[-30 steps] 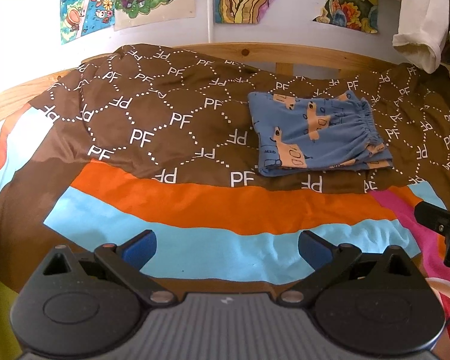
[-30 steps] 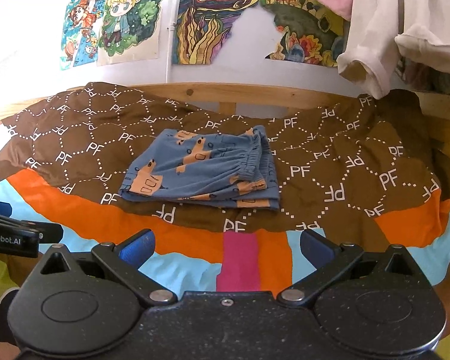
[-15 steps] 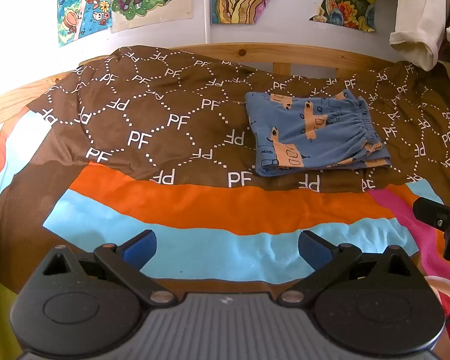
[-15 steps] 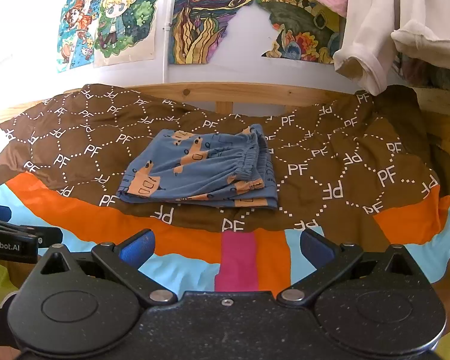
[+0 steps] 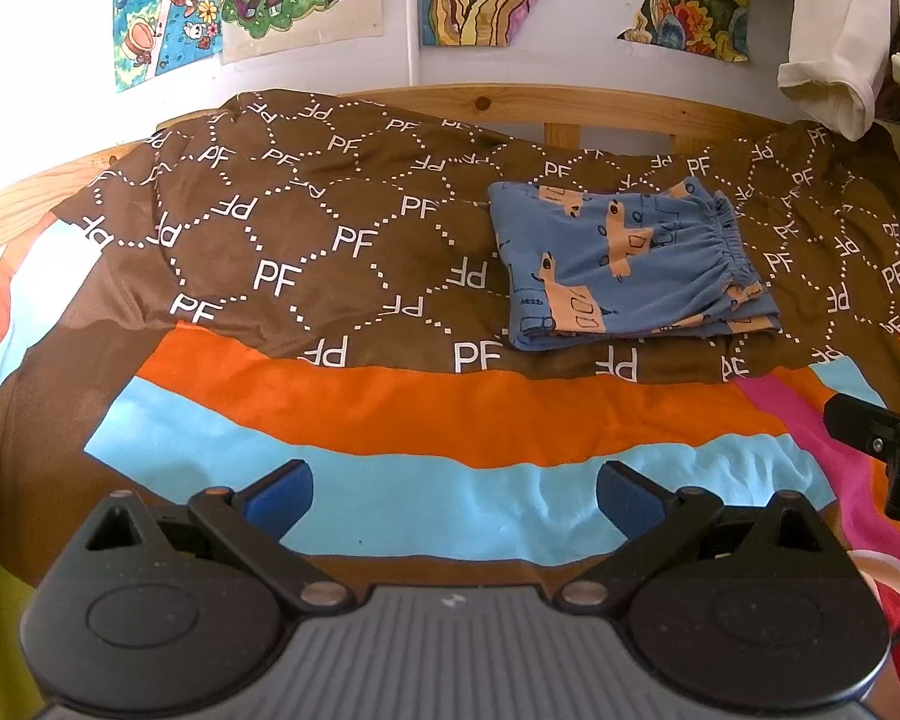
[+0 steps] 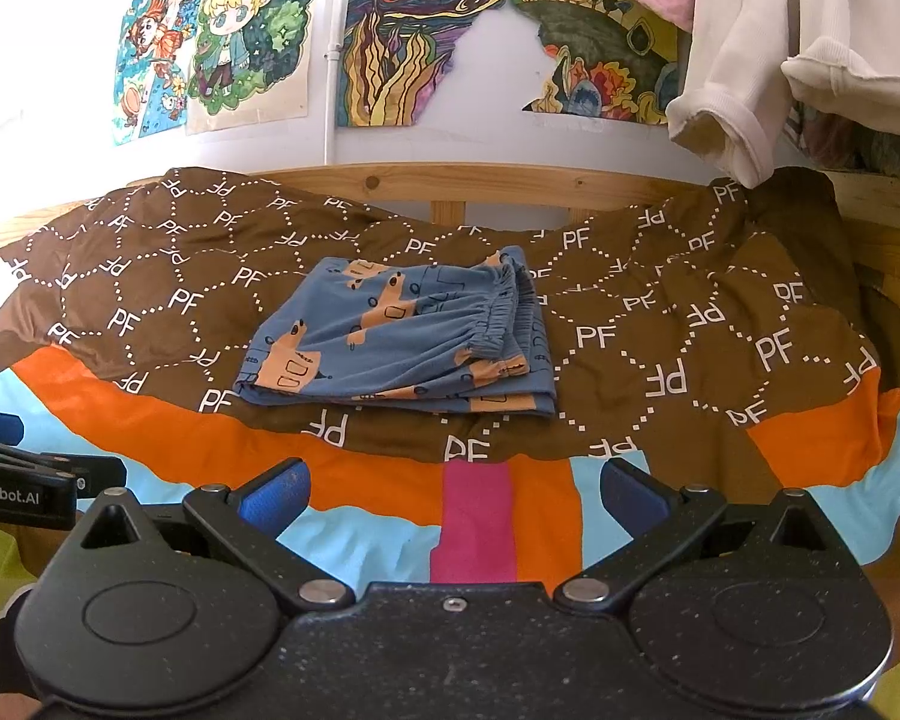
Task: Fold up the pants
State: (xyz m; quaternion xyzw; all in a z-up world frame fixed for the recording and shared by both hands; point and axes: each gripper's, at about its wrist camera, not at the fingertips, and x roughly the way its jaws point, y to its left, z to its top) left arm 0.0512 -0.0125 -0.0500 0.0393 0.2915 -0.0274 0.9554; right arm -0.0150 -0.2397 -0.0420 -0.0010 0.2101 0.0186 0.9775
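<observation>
Small blue pants with orange animal prints lie folded into a flat rectangle on the brown part of the bedspread, elastic waistband to the right; they also show in the right wrist view. My left gripper is open and empty, held back over the light blue stripe, well short of the pants. My right gripper is open and empty over the pink and orange stripes, also short of the pants. Part of the right gripper shows at the left view's right edge.
The striped and brown "PF" bedspread covers the bed. A wooden headboard runs behind it, under posters on the wall. White and pink clothes hang at the upper right. The left gripper's finger shows at the right view's left edge.
Both views have shifted slightly, with the pants sitting a little lower in the frames. The pants have not moved. Both grippers have stayed open.
</observation>
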